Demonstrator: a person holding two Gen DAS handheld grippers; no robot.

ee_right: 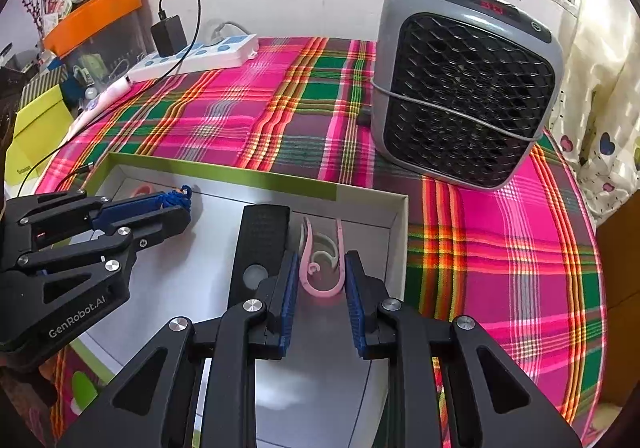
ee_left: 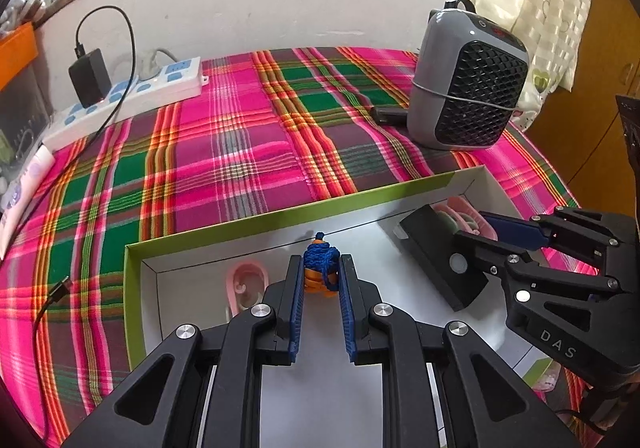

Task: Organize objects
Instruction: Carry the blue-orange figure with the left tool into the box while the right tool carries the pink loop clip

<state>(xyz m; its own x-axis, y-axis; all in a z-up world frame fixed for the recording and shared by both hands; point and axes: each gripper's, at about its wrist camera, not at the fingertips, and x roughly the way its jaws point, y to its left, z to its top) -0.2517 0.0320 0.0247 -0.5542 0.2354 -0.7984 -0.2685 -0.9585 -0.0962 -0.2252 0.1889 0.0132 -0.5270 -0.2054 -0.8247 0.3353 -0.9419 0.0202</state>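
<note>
A shallow box (ee_left: 248, 224) with a green rim and white floor lies on the plaid cloth. My left gripper (ee_left: 320, 276) is shut on a small orange item wrapped in blue cord (ee_left: 319, 268), held over the box floor; it also shows in the right wrist view (ee_right: 176, 196). My right gripper (ee_right: 320, 272) is closed around pink hooks (ee_right: 320, 268) in the box's right part, its pads touching them. A black flat device (ee_right: 262, 244) lies in the box just left of the hooks. Another pink hook (ee_left: 244, 288) lies in the box's left part.
A grey fan heater (ee_right: 464, 87) stands on the cloth beyond the box to the right. A white power strip (ee_left: 132, 95) with a black adapter (ee_left: 90, 77) and cable lies at the back left. A black cable end (ee_left: 60, 288) lies left of the box.
</note>
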